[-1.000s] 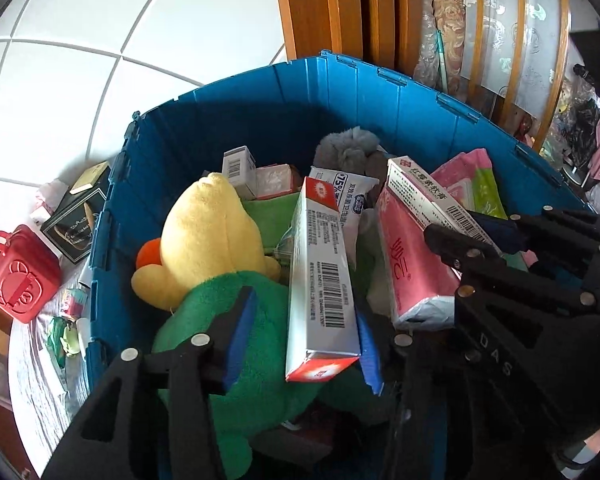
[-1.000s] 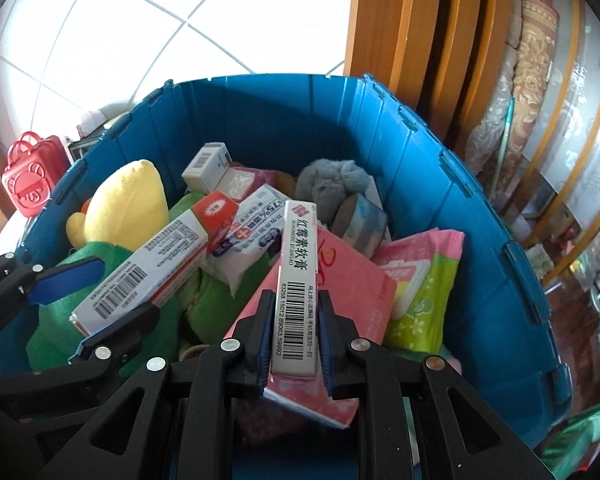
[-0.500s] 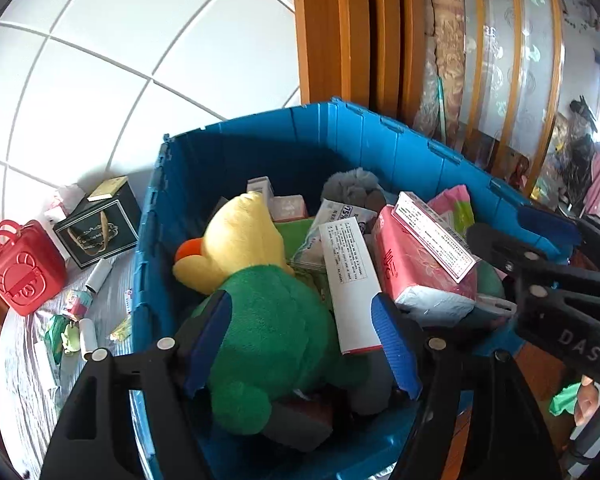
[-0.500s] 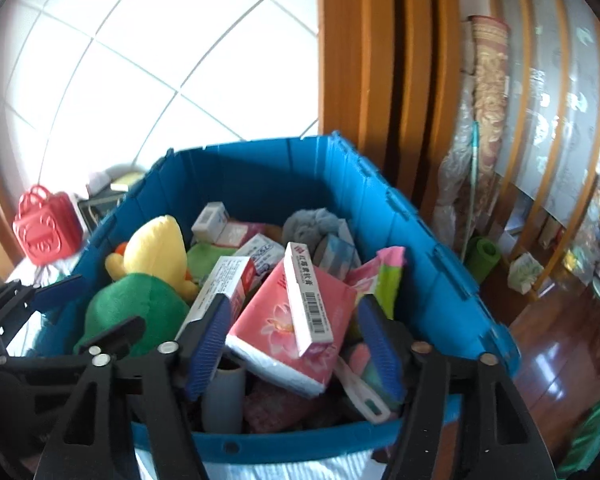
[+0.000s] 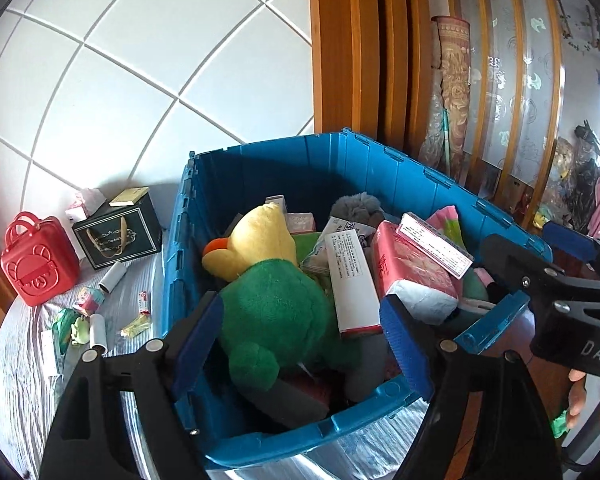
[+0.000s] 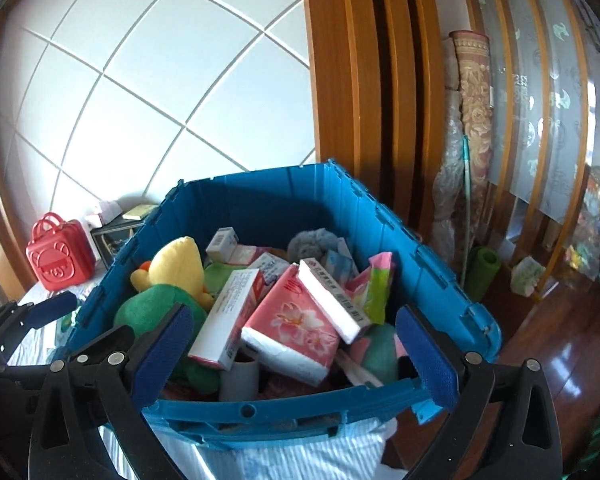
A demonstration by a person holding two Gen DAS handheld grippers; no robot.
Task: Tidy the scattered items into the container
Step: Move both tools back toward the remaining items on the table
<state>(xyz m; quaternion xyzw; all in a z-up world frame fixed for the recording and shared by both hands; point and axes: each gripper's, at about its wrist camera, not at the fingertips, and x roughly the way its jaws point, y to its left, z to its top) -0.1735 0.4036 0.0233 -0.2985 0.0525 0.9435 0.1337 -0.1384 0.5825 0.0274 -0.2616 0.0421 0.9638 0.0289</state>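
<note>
While both hand-held grippers open, empty — bin rim (image 6: 260, 410) lies below.

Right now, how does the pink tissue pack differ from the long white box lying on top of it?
The pink tissue pack is soft, wide and flower-printed; the long white box is stiff, narrow and carries a barcode. The pack lies underneath, the box slants across it. Both sit inside the blue crate.

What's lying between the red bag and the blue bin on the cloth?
In the left wrist view, a black gift box and small scattered tubes and packets lie between the red bag and the blue bin.
</note>
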